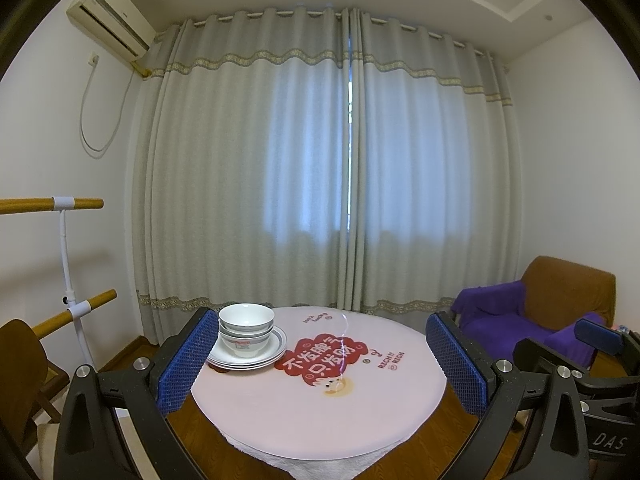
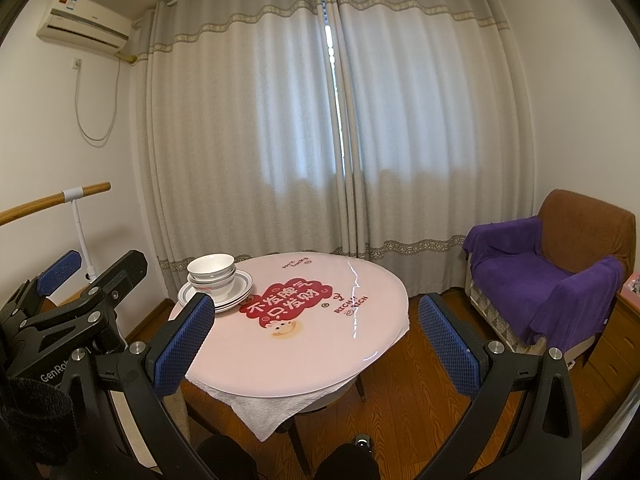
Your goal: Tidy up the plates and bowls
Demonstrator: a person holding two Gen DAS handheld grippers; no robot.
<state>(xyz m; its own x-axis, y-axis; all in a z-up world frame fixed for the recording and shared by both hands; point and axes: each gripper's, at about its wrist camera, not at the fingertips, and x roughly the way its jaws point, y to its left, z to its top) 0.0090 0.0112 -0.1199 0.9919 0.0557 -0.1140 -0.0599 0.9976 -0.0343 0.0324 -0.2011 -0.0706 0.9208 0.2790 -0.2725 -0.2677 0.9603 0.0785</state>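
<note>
White bowls (image 1: 246, 326) sit nested on a stack of white plates (image 1: 256, 356) with blue rims, at the far left of the round pink table (image 1: 320, 412). My left gripper (image 1: 324, 360) hovers open and empty in front of the table's near edge, its left pad just beside the stack. In the right wrist view the bowls (image 2: 211, 274) and plates (image 2: 240, 284) lie left of centre on the table (image 2: 312, 360). The right gripper (image 2: 318, 348) is open, holds nothing, and is farther back. The left gripper (image 2: 92, 272) appears at the left edge of that view.
A brown armchair (image 2: 580, 240) with a purple throw (image 2: 532, 276) stands right of the table. Wooden rails on a white stand (image 1: 68, 260) and a wooden chair (image 1: 24, 364) are at the left. Grey curtains (image 1: 320, 160) hang behind. A white cloth (image 2: 272, 408) droops off the table's front.
</note>
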